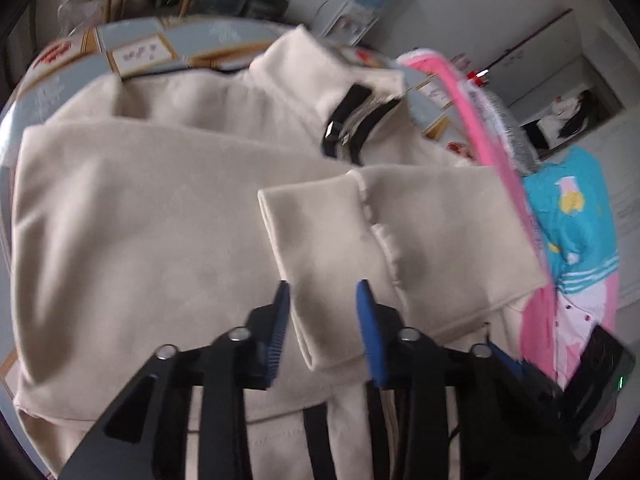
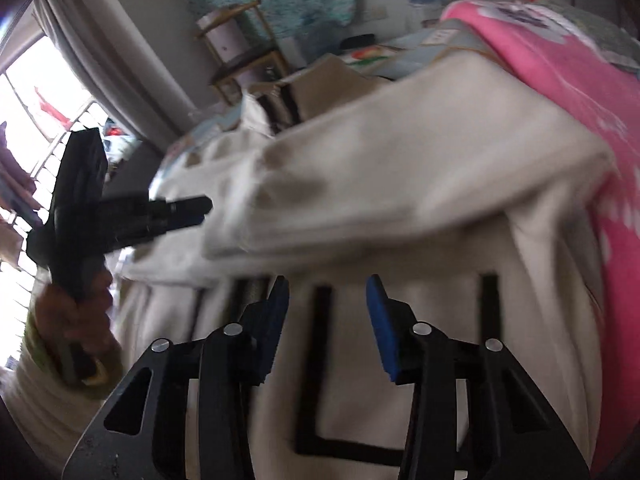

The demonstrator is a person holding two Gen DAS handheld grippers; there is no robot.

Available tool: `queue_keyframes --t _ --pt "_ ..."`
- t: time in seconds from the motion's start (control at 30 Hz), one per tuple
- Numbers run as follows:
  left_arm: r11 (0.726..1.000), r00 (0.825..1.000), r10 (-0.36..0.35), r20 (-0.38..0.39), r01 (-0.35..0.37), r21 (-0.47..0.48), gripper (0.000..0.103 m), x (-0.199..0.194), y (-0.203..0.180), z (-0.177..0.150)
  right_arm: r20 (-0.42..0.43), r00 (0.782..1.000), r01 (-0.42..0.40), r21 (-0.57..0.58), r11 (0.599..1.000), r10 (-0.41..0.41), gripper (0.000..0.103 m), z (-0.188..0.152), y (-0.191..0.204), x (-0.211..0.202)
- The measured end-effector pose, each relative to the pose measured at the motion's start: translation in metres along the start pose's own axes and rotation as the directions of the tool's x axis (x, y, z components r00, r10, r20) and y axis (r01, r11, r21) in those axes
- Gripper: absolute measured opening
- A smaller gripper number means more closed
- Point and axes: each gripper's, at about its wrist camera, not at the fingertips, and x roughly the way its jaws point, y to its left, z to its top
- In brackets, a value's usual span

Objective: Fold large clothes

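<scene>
With the sleeve cuff [image 1: 316, 248] laid across the cream jacket [image 1: 140, 220], your left tool [image 1: 322, 292] and right tool [image 2: 328, 284] hang released, grasping nothing, ready to regrip.

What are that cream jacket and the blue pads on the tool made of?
Cream jacket: looks like soft, matte brushed fabric, perhaps fleece or suede-like; it drapes in gentle folds without shine. Blue pads on the left hand-held gripper: probably rubber or plastic, with a ribbed face.

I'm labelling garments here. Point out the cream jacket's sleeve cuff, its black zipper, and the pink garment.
sleeve cuff [image 1: 312, 240], left wrist view, flat middle.
black zipper [image 1: 352, 120], left wrist view, collar end.
pink garment [image 2: 568, 64], right wrist view, upper fabric.
</scene>
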Motion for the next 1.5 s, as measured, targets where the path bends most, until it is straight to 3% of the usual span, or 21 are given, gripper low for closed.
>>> queue_keyframes --t 0.13,0.27,0.4,0.5,0.57,0.63,0.7,0.77,0.87,0.93,1.1,1.4,1.5 --pt "0.999 0.999 0.044 0.009 -0.044 -0.005 0.0 0.008 -0.003 0.001 0.012 1.0 0.006 0.018 1.0 -0.007 0.04 -0.008 -0.01 0.002" --pt "0.998 0.997 0.048 0.063 -0.05 0.028 0.0 -0.007 -0.01 0.003 0.005 1.0 0.01 0.04 0.999 -0.01 0.04 -0.013 -0.018 0.001" --pt "0.995 0.983 0.034 0.181 -0.052 0.09 0.0 -0.065 -0.02 0.011 0.001 1.0 0.013 0.041 0.999 -0.013 0.04 -0.013 -0.023 0.001" --pt "0.994 0.973 0.045 0.228 -0.066 0.083 0.0 -0.1 -0.013 0.021 0.006 1.0 0.01 0.054 0.998 -0.011 0.04 -0.012 -0.027 -0.001" --pt "0.997 0.979 0.037 0.198 -0.049 0.057 0.0 -0.108 -0.002 0.025 0.004 1.0 -0.002 0.072 0.997 0.002 0.041 -0.011 -0.029 0.0" --pt "1.0 0.993 0.003 0.12 -0.005 0.016 0.0 -0.095 0.007 0.025 0.007 1.0 -0.025 0.09 0.996 0.025 0.047 -0.008 -0.028 0.001" --pt "1.0 0.998 -0.026 0.059 0.026 -0.009 0.005 -0.081 0.012 0.018 0.017 0.999 -0.046 0.092 0.995 0.044 0.056 -0.003 -0.026 0.001" --pt "0.998 0.999 -0.046 -0.007 0.046 -0.035 0.018 -0.054 0.012 0.013 0.029 0.998 -0.053 0.07 0.996 0.051 0.056 0.004 -0.013 0.001" --pt "0.99 0.993 -0.093 -0.071 0.085 -0.112 0.029 -0.019 0.015 0.009 0.059 0.997 -0.057 0.018 0.998 0.056 0.057 0.013 0.006 -0.004" --pt "0.979 0.988 -0.126 -0.083 0.111 -0.171 0.03 0.0 0.019 0.012 0.068 0.996 -0.053 -0.002 0.999 0.053 0.057 0.015 0.011 -0.003" --pt "0.961 0.988 -0.149 -0.028 0.138 -0.242 0.032 0.015 0.026 0.026 0.053 0.996 -0.067 0.03 0.997 0.066 0.057 0.011 0.004 0.003" --pt "0.962 0.995 -0.095 0.007 0.093 -0.258 0.033 0.017 0.022 0.036 0.037 0.997 -0.068 0.051 0.996 0.066 0.057 0.001 -0.001 0.009" --pt "0.96 0.997 -0.067 0.049 0.078 -0.267 0.043 0.01 0.023 0.04 0.036 0.997 -0.068 0.032 0.997 0.067 0.057 0.0 0.002 0.008"
